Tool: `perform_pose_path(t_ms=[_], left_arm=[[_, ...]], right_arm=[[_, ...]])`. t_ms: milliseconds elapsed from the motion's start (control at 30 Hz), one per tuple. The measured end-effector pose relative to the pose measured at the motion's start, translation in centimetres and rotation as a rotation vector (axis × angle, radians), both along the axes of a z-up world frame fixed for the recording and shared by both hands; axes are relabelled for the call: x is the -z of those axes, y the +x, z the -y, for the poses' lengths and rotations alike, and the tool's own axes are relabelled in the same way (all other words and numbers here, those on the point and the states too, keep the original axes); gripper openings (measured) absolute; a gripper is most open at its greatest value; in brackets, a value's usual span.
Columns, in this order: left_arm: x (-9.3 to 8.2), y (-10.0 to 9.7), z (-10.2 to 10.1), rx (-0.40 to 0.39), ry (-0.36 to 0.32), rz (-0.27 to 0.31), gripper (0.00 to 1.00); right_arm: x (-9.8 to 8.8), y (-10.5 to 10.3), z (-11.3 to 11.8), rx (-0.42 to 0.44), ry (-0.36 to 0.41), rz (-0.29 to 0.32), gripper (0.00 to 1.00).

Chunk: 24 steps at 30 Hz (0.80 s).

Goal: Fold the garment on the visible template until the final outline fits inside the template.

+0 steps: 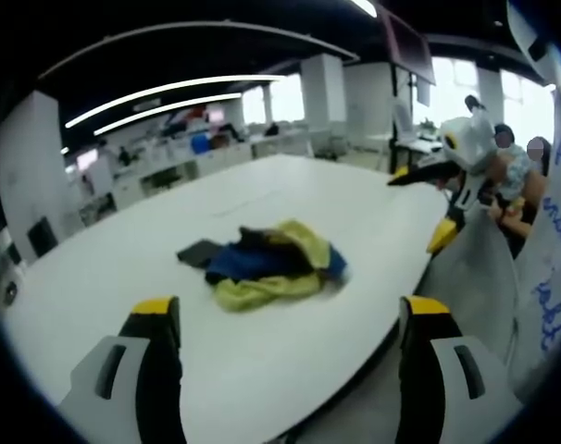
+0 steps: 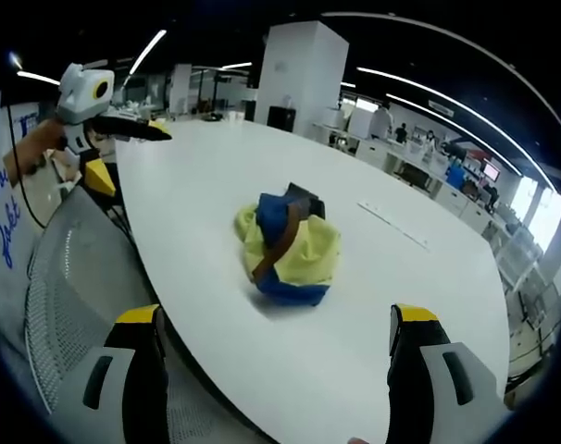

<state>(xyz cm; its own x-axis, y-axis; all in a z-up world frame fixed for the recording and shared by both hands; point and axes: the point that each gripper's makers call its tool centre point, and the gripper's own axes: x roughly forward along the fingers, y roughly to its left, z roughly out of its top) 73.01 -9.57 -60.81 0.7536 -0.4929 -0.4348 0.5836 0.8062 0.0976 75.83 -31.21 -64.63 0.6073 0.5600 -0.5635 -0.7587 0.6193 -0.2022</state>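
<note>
Both jaws of my left gripper rise at the bottom of the left gripper view, spread wide apart and grasping nothing; the right gripper stands the same way in the right gripper view, released and empty, and it also enters the left gripper view from the right. The left gripper likewise appears at upper left of the right gripper view, held off the counter's edge.

Progress: I judge that folding has not begun. The garment lies in a crumpled heap near the middle of the white counter, well apart from both grippers. No fold is made and no flat outline exists. I cannot make out a clear template; a small dark flat piece touches the heap on one side, and I cannot tell what it is. Remaining, as I judge it: reach the heap, spread it, fold it, check the outline.

Appearance: the garment is soft cloth in yellow and blue with a dark band across it, bunched and partly turned over on itself, sleeves and hem not distinguishable
</note>
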Motion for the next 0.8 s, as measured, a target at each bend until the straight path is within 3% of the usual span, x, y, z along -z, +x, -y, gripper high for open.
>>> perform_pose_path(t_ms=[800], left_arm=[[0.33,0.05,0.05,0.004,0.016,-0.014,0.94]], right_arm=[[0.12,0.19,0.35,0.017,0.006,0.0,1.0]])
